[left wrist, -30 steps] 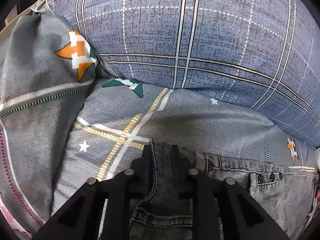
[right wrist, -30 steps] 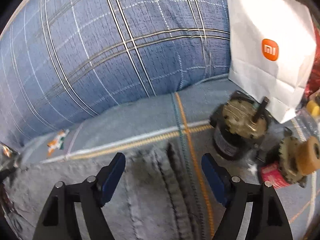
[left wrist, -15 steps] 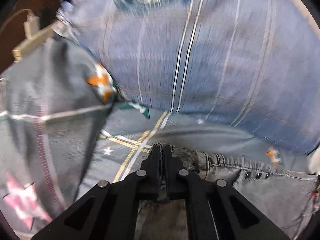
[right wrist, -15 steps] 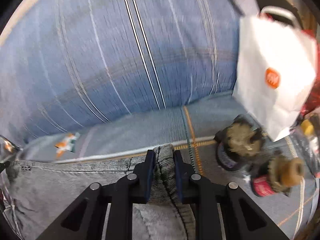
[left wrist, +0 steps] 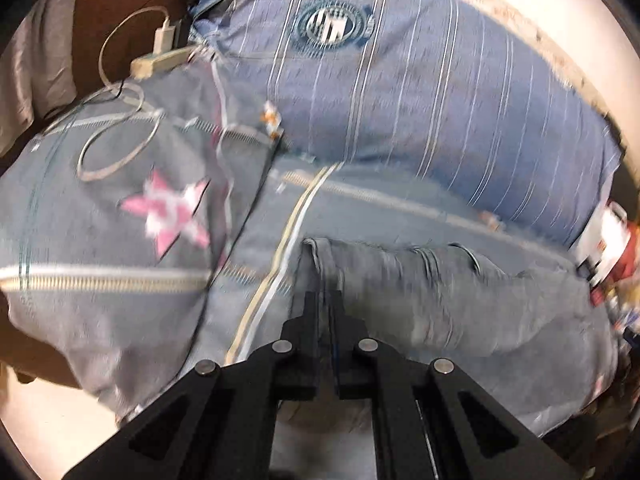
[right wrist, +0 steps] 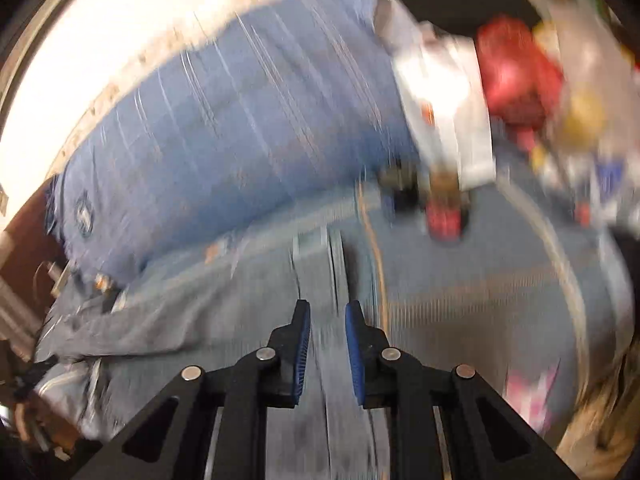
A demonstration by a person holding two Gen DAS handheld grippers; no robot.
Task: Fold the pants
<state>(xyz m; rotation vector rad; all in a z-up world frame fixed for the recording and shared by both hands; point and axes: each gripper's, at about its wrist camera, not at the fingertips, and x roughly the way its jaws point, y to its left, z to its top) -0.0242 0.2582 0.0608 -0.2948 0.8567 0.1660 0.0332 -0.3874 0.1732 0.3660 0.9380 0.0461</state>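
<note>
I'm gripping with both tools, frames blurry from motion. My left gripper (left wrist: 325, 300) is clenching the left end of the pants (left wrist: 460, 304), jaws pressed tight on the seam edge. My right gripper (right wrist: 327, 312) is clamping the other end of the pants (right wrist: 200, 320); denim is sitting between its blue pads (right wrist: 303, 344), a narrow band of cloth filling the gap.

The pants, grey-blue jeans, are lying on the grey bedsheet (left wrist: 256, 264) and stretching sideways between my two tools, with the upper edge near the blue striped pillow (left wrist: 420, 92). In the left view the belt loops are showing along that upper edge. I can't tell whether the gripped ends are lifting clear of the sheet.

A grey pillow with a pink star (left wrist: 172, 216) is sitting left of the pants. A white charger and cable (left wrist: 160, 40) are lying on the pillow and behind it. In the right view a white bag (right wrist: 444, 92) and red clutter (right wrist: 516, 76) are sitting at the far right, too smeared for me to identify further.
</note>
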